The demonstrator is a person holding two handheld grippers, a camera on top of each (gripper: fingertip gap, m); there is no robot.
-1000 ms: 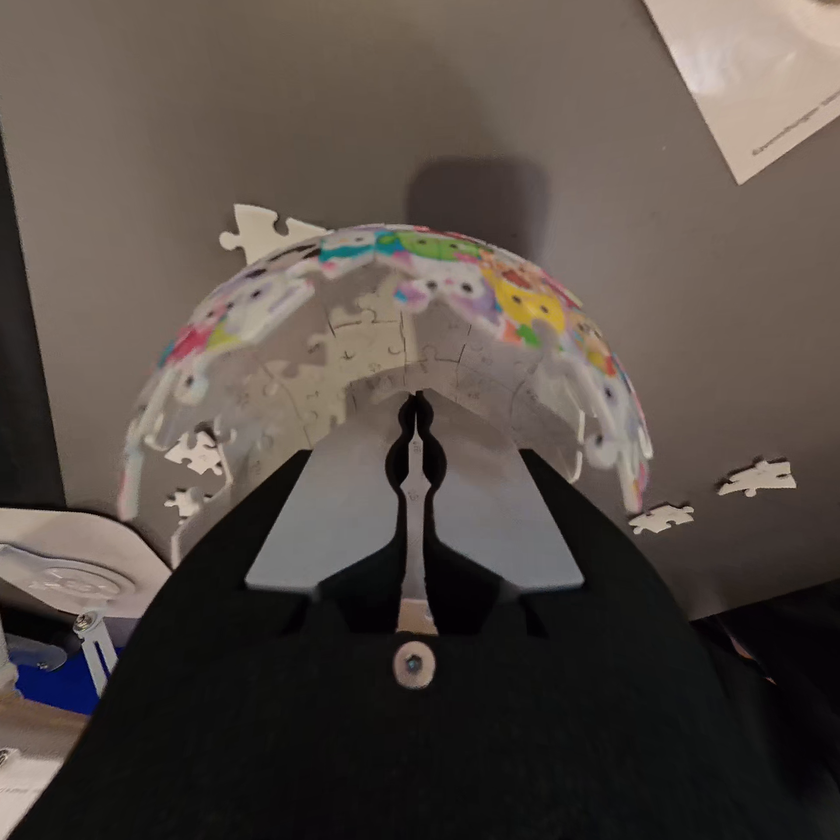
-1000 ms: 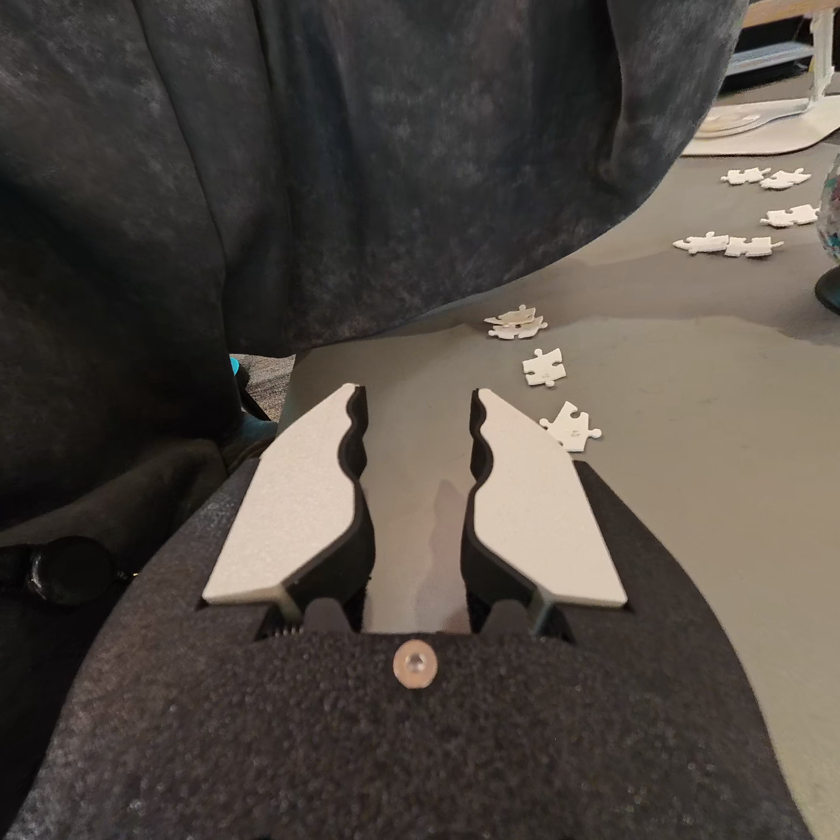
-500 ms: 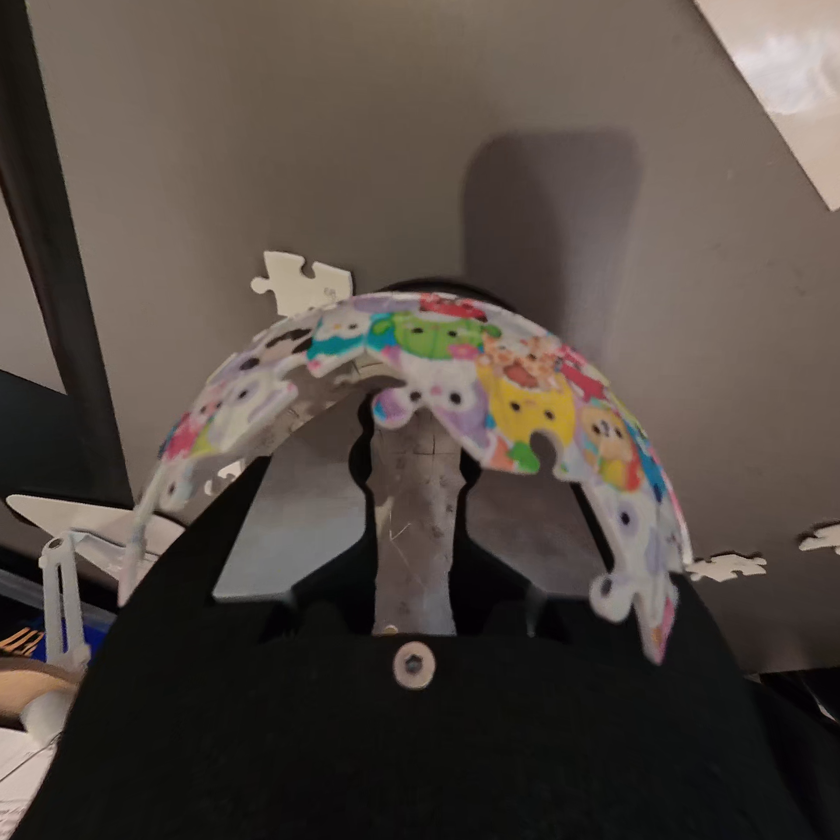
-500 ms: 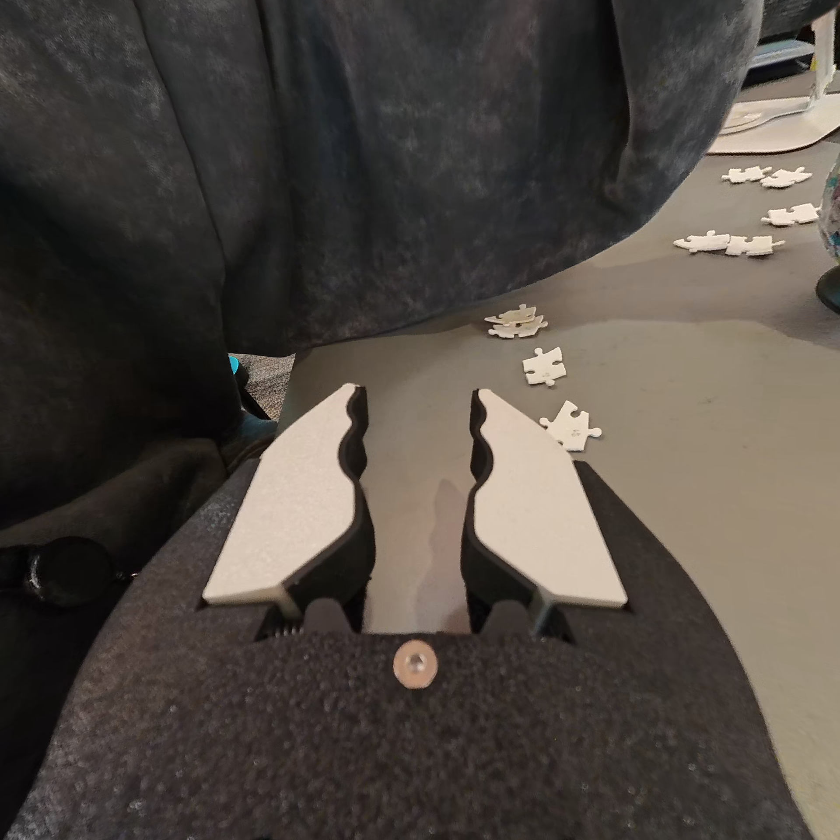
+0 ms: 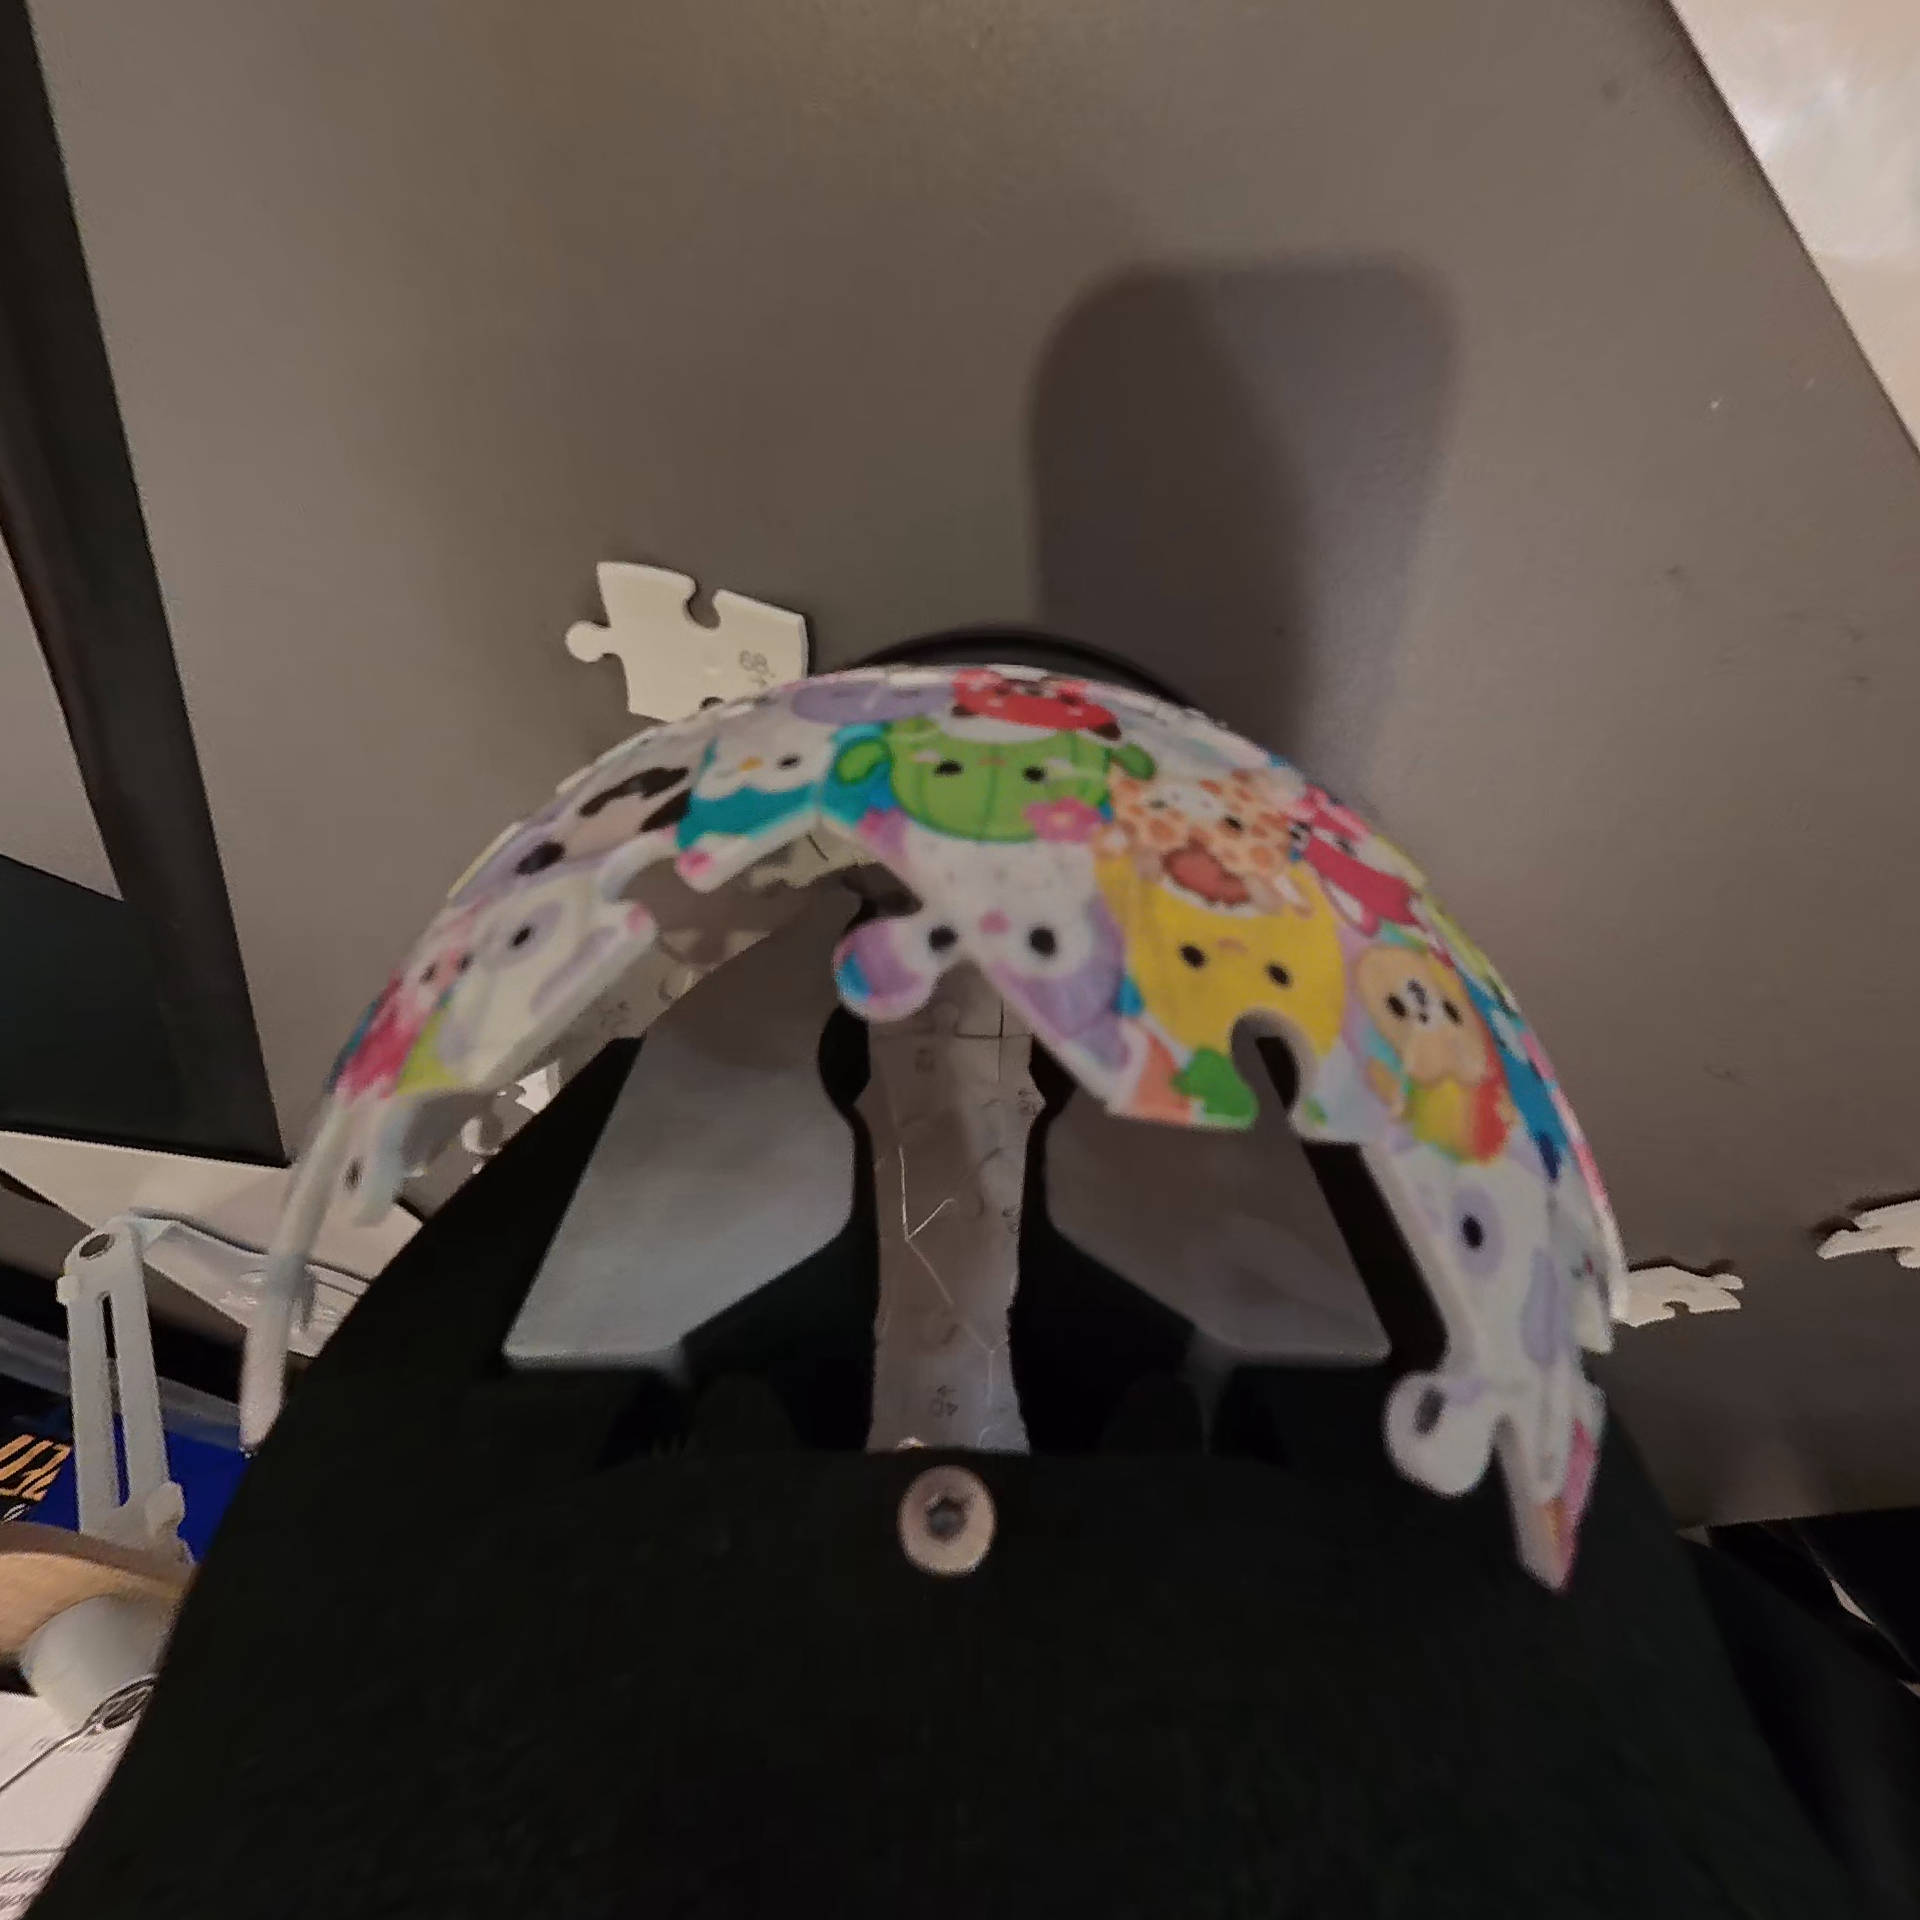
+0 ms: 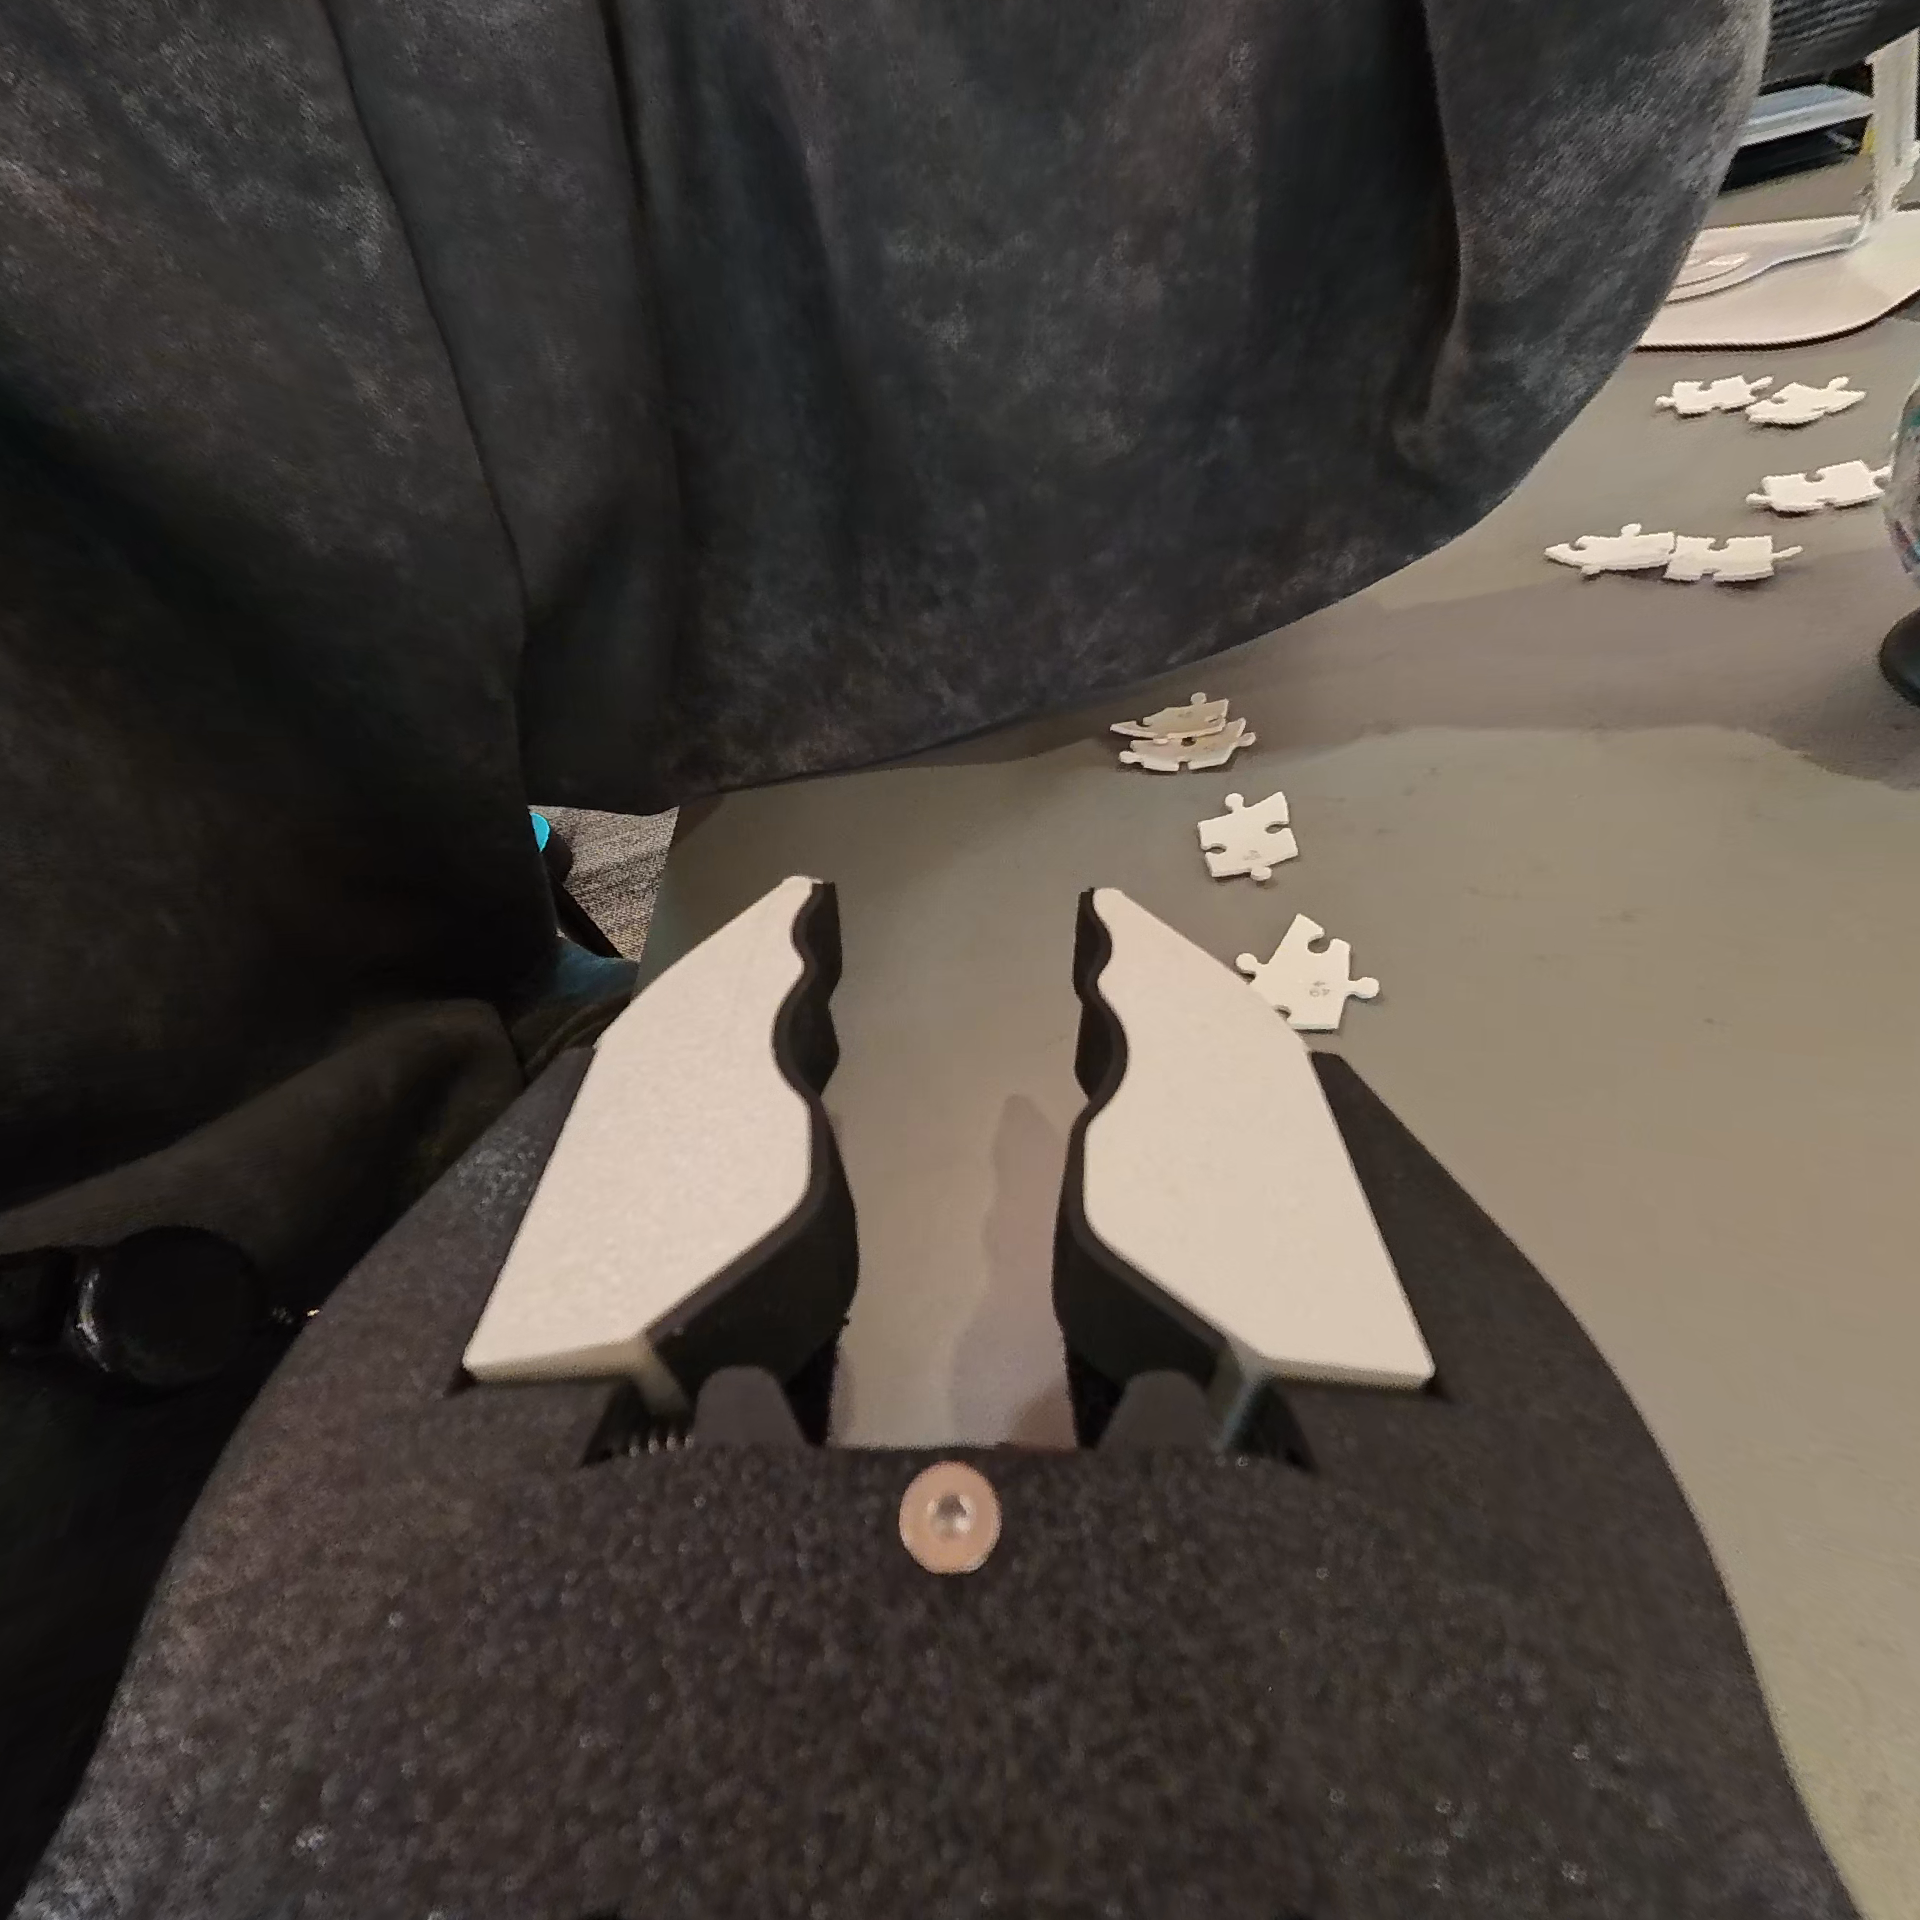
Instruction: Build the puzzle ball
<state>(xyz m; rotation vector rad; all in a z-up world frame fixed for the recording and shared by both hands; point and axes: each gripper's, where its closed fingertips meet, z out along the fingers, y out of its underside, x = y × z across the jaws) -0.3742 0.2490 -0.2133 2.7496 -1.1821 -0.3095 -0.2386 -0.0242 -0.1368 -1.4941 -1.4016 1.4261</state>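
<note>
The half-built puzzle ball (image 5: 1226, 935) is a colourful cartoon-printed shell on a black stand (image 5: 997, 649). It fills the left wrist view. My left gripper (image 5: 945, 997) reaches into the ball's opening. Its jaws stand apart, and the shell's white inner side shows between them. The coloured rim hides its fingertips. My right gripper (image 6: 954, 894) is open and empty, low over the grey table (image 6: 1558, 1143). White loose pieces (image 6: 1247, 836) lie face down just right of its fingers. The ball's edge (image 6: 1910, 488) shows at the far right of the right wrist view.
More loose pieces lie behind the ball (image 5: 686, 644), to its right (image 5: 1678, 1288) and farther along the table (image 6: 1673, 556). A person's dark garment (image 6: 831, 364) hangs over the table edge ahead of my right gripper. A white sheet (image 5: 1849, 156) lies at the far corner.
My left gripper's jaws have gone from shut to apart, and it has pushed farther into the ball, so the coloured rim now covers the fingertips. The right gripper has barely moved.
</note>
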